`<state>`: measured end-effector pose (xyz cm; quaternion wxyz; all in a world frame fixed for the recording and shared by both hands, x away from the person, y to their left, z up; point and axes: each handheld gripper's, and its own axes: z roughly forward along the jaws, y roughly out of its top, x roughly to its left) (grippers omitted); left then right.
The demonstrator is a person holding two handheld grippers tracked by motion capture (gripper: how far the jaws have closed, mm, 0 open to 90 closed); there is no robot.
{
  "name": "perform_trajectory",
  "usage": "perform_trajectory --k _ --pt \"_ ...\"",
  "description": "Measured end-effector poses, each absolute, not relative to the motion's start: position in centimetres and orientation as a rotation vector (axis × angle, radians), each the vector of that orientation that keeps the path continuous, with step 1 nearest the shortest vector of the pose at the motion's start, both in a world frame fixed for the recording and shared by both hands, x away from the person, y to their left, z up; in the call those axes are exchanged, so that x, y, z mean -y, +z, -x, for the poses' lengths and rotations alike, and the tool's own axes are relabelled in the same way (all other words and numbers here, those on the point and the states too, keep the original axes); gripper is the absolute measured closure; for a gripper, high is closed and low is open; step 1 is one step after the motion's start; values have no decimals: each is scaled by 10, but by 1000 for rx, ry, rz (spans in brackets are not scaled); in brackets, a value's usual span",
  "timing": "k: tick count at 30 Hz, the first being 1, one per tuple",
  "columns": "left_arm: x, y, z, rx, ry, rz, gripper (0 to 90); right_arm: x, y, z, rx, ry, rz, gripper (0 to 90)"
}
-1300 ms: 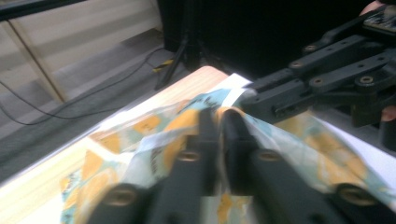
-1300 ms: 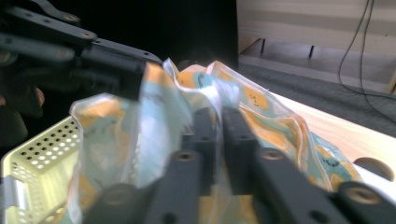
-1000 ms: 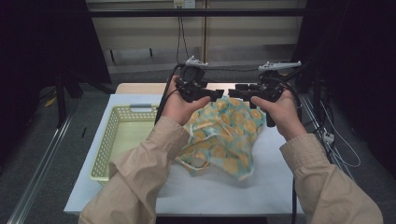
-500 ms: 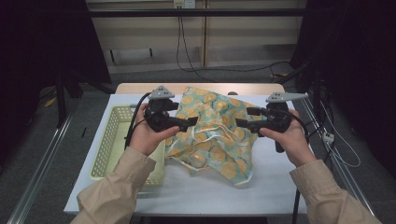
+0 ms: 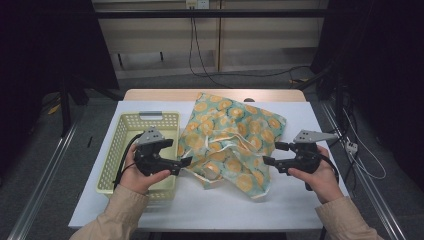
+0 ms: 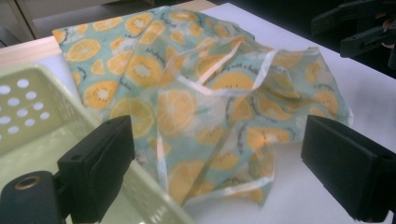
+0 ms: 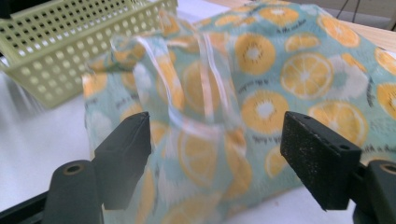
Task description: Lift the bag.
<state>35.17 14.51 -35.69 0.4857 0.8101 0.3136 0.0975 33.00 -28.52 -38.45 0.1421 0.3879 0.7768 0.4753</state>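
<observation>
Both hands are now lower and wider apart than before, off the cloth [image 5: 230, 142]. It is lying rumpled on the white table [image 5: 300, 200], just beside the basket [image 5: 120, 150]. I am holding the left gripper [image 5: 186, 161] and right gripper [image 5: 267, 161] at its sides. Their jaws have just been opening and are gripping nothing.

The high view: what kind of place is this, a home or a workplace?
Most likely a lab or recording workspace, not a home. The table has a white cover and dark curtains hang on both sides. Loose cables run down the wall behind, and metal rails lie on the grey floor.
</observation>
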Motion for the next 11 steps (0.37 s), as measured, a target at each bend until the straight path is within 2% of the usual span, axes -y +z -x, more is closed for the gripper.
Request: perform_trajectory --k 6,11 --pt "-153 -372 -333 -749 242 -1985 84 289 -400 -316 -2251 1352 -1117 244" --pt "-157 -382 -334 -745 242 -2007 77 293 -412 -309 -2250 1350 -1138 233"
